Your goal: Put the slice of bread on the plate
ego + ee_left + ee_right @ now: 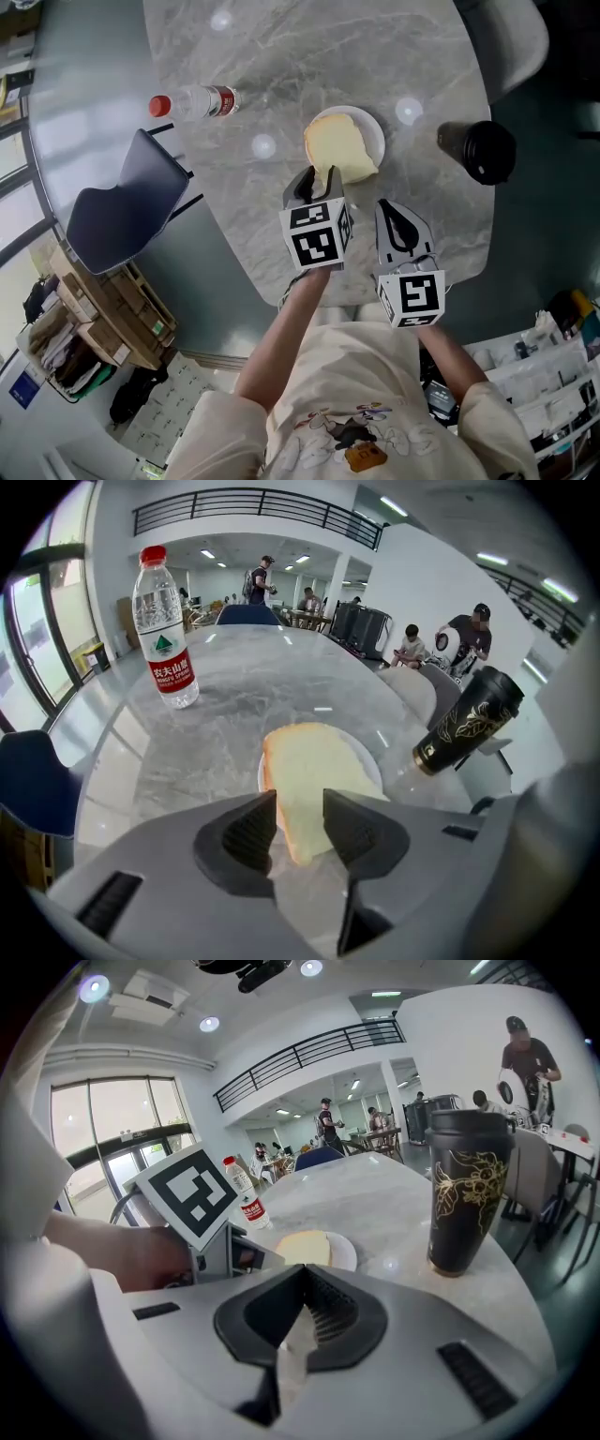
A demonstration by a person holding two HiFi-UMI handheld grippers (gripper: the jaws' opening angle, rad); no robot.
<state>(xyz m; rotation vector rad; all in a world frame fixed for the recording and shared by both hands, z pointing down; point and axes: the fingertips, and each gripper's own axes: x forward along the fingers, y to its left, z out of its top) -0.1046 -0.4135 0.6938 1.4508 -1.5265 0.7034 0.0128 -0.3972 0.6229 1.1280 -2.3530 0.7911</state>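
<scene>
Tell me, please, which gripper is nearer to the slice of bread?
Left. The left gripper is open around the near corner of the slice of bread; the right gripper is shut, farther back.

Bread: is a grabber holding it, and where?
Nothing is held. The bread lies on the plate; the left gripper stands open around its near corner. The right gripper is shut and empty.

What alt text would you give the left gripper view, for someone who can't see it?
A slice of bread lies on a small white plate on a marble table, its near end between the open jaws of the left gripper. A water bottle stands at the back left, a black cup at the right.
</scene>
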